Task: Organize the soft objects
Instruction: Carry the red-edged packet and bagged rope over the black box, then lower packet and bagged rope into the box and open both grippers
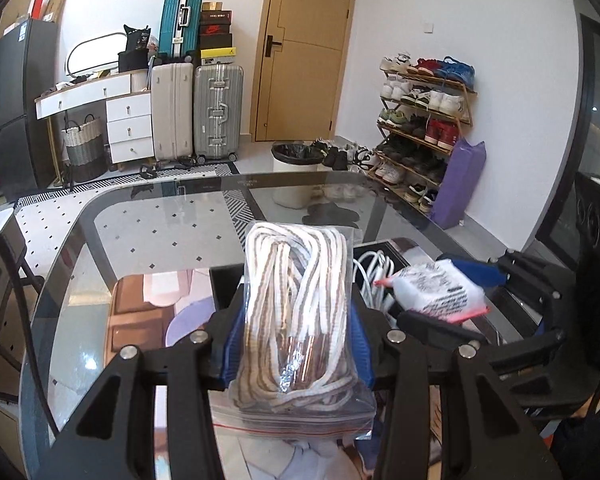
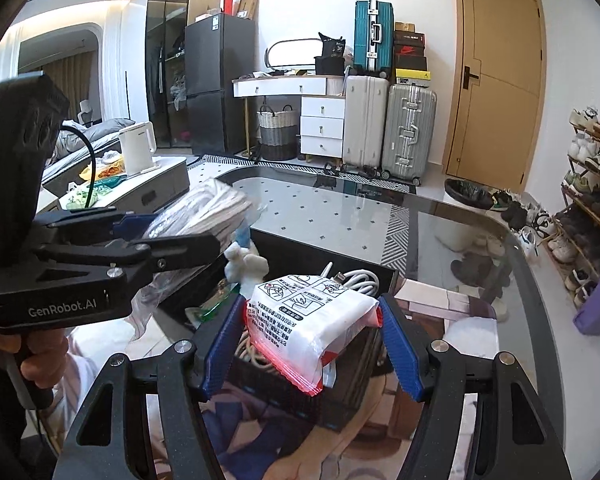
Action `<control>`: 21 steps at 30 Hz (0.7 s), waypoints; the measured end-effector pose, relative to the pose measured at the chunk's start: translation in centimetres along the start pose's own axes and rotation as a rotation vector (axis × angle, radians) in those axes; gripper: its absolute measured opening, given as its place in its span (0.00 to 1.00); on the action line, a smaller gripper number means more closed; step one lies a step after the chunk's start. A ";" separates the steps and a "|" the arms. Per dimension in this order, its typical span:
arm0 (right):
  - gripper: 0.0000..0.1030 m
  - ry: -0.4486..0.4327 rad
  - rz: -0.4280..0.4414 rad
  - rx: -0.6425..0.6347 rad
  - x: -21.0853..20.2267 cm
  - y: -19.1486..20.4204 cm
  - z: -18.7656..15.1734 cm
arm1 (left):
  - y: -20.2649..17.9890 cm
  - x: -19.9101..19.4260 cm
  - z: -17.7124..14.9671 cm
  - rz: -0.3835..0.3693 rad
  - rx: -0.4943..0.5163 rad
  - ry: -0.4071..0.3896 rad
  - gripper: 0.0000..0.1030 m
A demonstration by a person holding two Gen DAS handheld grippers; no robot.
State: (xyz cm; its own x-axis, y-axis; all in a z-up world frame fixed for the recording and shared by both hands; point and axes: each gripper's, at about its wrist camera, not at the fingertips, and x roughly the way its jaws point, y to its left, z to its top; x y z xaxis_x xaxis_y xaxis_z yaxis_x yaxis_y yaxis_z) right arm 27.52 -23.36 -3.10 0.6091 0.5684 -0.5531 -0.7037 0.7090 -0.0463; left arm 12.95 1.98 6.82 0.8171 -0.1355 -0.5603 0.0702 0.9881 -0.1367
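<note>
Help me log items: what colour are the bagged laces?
White and brown laces, clearest in left wrist view.

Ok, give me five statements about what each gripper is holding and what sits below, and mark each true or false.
1. The left gripper holds a zip bag of shoelaces. True.
2. The right gripper is empty. False: its blue fingers clamp a white printed packet.
3. A coiled white cable lies in the black box. True.
4. The table is solid wood. False: it is glass, with the floor showing through.
5. The packet's zip strip is blue. False: it is red.
</note>
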 end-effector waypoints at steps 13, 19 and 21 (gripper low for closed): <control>0.66 0.007 -0.016 -0.067 3.3 0.3 -0.8 | 0.3 2.0 -0.1 0.012 -0.002 -0.014 0.43; 0.74 0.000 -0.022 -0.097 2.8 0.5 -1.3 | 0.0 2.4 -0.1 0.011 0.012 -0.009 0.43; 0.79 -0.005 -0.028 -0.097 2.5 0.3 -1.3 | -0.2 2.5 -0.1 0.011 0.017 -0.011 0.43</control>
State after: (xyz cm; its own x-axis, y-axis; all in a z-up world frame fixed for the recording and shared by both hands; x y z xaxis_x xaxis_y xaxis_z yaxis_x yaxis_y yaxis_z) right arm 28.37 -22.29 -5.62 0.6305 0.5513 -0.5463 -0.7184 0.6810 -0.1419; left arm 14.94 1.48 5.40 0.8242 -0.1237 -0.5526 0.0704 0.9907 -0.1168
